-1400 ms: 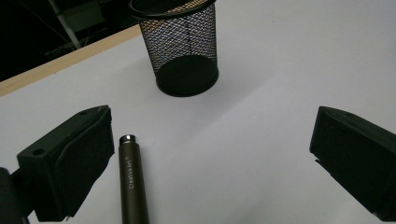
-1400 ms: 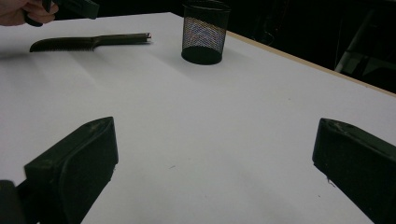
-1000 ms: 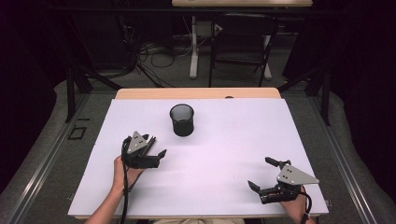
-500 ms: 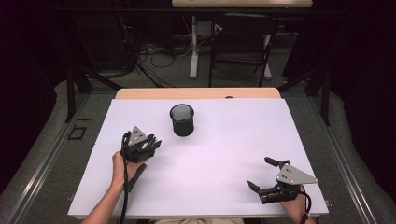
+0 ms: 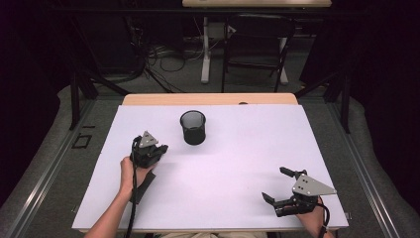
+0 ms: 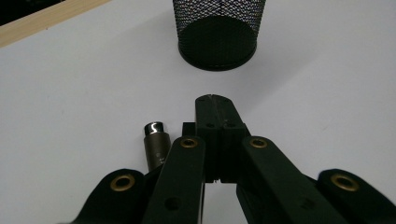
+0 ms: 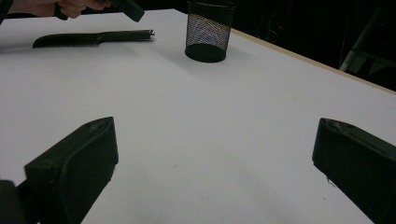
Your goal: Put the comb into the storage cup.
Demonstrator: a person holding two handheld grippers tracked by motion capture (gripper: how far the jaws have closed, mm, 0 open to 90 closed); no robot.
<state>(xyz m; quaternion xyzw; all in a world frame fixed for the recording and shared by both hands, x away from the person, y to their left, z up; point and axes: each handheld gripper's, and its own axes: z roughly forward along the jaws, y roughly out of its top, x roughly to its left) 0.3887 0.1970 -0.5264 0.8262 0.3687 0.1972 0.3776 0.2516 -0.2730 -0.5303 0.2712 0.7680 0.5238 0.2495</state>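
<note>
Black wire-mesh cup [image 5: 192,127], seemingly matt white table [image 5: 237,163].

left gripper [image 5: 159,148]: jaws closed | right gripper [image 5: 275,184]: jaws wide apart

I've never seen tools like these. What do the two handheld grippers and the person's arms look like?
Both the left gripper and the right gripper are black, each topped by a grey three-cornered plate. Brass-coloured rivets stud the left one's linkage. A black cable trails along the left forearm. The forearms are bare, without sleeves.
</note>
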